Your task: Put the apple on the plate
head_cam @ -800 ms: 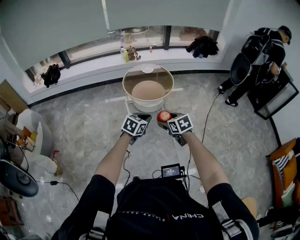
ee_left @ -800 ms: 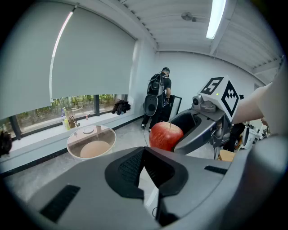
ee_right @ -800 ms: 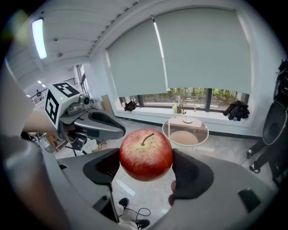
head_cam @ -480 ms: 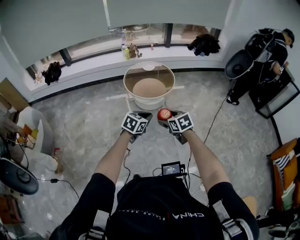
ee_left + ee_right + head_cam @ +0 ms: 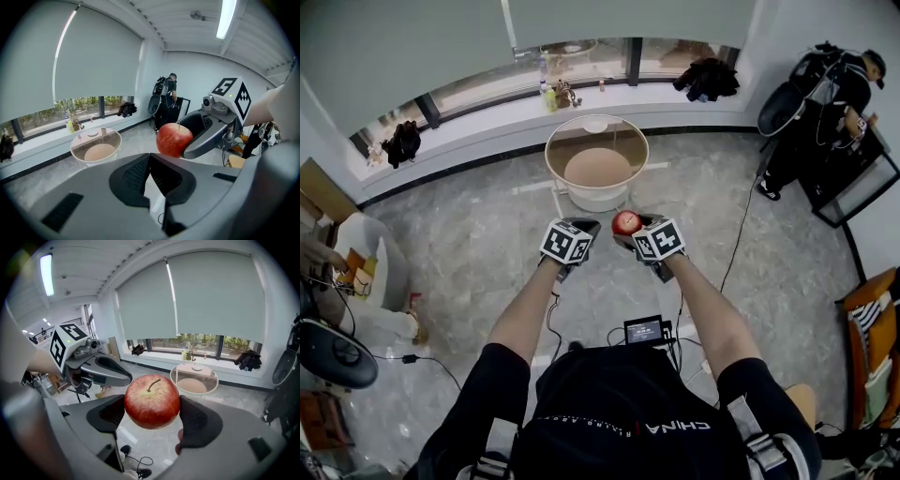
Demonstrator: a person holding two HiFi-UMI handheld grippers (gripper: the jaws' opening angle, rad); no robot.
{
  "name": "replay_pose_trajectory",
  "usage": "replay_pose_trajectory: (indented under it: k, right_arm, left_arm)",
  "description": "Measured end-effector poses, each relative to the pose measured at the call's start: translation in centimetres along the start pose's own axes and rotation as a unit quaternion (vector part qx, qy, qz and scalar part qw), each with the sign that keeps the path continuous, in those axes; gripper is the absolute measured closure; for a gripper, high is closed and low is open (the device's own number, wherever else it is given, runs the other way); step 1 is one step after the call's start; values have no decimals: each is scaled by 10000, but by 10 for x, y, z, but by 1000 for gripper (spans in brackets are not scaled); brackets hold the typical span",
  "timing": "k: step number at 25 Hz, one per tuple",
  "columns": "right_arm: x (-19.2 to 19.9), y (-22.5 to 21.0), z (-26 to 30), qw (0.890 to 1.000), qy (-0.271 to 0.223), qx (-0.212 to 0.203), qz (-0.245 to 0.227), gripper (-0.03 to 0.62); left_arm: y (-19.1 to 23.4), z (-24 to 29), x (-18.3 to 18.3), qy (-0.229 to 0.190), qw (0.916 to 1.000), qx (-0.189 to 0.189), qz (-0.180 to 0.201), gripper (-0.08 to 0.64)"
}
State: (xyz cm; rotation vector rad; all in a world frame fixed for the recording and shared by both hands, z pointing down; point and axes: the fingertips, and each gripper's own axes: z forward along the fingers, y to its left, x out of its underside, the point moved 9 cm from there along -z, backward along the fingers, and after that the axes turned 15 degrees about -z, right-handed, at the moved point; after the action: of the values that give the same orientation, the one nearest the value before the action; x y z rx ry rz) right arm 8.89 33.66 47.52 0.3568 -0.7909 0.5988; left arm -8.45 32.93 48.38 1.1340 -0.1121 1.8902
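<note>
**Apple still held short of the counter**

The round glass counter point(image 5: 547, 161) stood at 12 o'clock, well apart from both arms. Little had shifted. The right hand-held gripper point(image 5: 630, 230) stayed clamped on the apple point(image 5: 625, 221), and the left hand-held gripper point(image 5: 583, 228) was together, empty. The likely plate point(image 5: 594, 125) waited, so the carry remained.

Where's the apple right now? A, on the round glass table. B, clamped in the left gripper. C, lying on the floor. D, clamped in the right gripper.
D: the apple is pressed between the two pads of the right gripper, held in the air short of the round glass table.
</note>
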Motion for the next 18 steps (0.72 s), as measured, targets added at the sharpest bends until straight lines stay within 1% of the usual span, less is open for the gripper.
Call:
replay_pose_trajectory:
  k: [7,18]
  right_arm:
    - [0,2,-2,9999,32,-48,88,216]
    - [16,-4,-7,9998,46,-105,139,216]
  left_arm:
    - [3,-3,6,135,9999,-85,18,543]
    - [-7,5,9,148,9998,-91,-18,543]
